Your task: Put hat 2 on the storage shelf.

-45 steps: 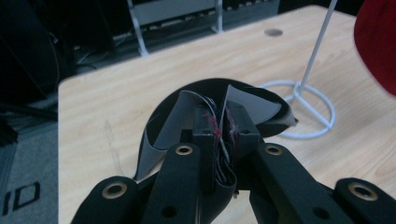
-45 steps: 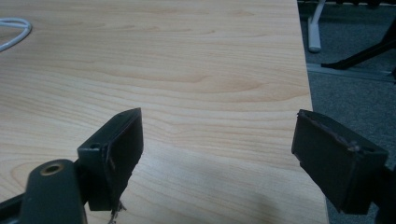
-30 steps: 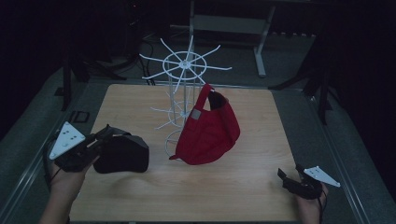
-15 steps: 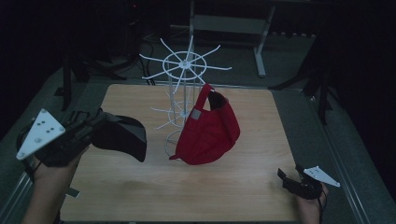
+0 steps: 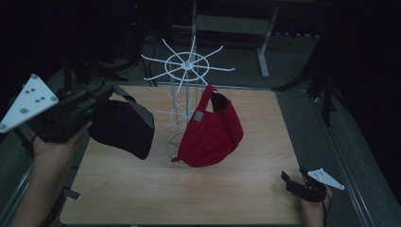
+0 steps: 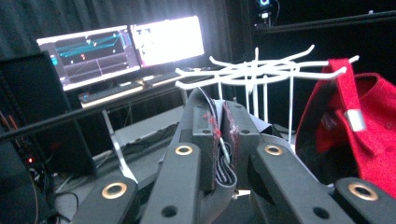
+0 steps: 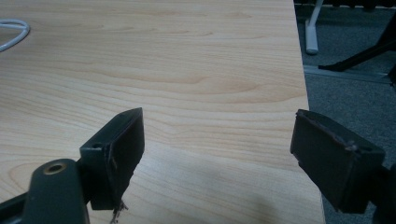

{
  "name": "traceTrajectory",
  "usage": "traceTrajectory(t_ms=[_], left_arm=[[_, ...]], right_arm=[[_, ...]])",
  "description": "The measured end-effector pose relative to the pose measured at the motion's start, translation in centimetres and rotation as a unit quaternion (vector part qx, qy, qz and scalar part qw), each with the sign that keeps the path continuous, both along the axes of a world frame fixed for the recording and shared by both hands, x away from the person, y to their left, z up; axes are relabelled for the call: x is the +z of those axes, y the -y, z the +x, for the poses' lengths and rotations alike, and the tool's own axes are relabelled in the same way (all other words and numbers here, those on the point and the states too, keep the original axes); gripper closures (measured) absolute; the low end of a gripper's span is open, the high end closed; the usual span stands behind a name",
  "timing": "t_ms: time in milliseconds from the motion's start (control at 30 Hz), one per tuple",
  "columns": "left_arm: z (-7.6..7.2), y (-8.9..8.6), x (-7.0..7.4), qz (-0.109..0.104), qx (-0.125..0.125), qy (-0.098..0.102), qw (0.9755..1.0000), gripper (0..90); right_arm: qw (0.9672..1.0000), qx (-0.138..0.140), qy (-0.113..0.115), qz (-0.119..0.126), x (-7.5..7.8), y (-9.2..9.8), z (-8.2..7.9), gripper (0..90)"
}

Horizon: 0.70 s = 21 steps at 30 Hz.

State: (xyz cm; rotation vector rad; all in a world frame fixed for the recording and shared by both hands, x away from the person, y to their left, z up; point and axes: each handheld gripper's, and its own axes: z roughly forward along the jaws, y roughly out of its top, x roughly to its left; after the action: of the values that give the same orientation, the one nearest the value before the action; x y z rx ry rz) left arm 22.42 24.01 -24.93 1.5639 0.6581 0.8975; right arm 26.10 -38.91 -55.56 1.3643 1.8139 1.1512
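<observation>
two caps are in play over the wooden table (image 5: 156,198): a red cap (image 5: 213,135) already hanging on the white wire rack (image 5: 187,66), and a black cap (image 5: 123,127) held up in the air in the left gripper (image 5: 101,94). the step in hand looks like carrying the second cap to the rack. in the left gripper view the fingers (image 6: 205,135) are pinched nearly shut on a fold of the black cap's strap or back band, with the rack's spokes just beyond the fingertips and a little above them, and the red cap off to one side of them. the cap's crown hangs below and beside the jaws, well clear of the tabletop. the next move probably calls for bringing the pinched band over a free hook arm next to the red cap, lowering it so the band catches, and only then letting go; the thin spokes could snag the fabric or tip the rack. the right gripper (image 5: 295,182) rests low at the near right corner of the table, its fingers (image 7: 121,144) spread wide with nothing but bare wood between them.
</observation>
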Motion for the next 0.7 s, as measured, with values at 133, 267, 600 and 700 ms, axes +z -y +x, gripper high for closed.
traceTrajectory(t_ms=[133, 267, 600, 700], left_arm=[[0.5, 0.7, 0.8, 0.006, -0.005, 0.003, 1.0, 84.9], [1.4, 1.5, 1.3, 0.003, -0.015, -0.001, 0.9999, 84.8], [3.3, 3.0, 1.5, 0.001, -0.024, -0.008, 0.9997, 84.8], [3.9, 3.3, 1.6, -0.003, -0.026, -0.011, 0.9996, 84.8]], right_arm=[[1.0, 0.0, -0.001, 0.0, 0.0, 0.0, 0.0, 17.5], [1.0, 0.0, 0.0, 0.003, 0.0, 0.0, 0.0, 17.5], [1.0, 0.001, -0.002, 0.004, 0.0, 0.1, 0.0, 17.5], [1.0, 0.001, -0.002, 0.003, 0.0, 0.1, 0.0, 17.5]])
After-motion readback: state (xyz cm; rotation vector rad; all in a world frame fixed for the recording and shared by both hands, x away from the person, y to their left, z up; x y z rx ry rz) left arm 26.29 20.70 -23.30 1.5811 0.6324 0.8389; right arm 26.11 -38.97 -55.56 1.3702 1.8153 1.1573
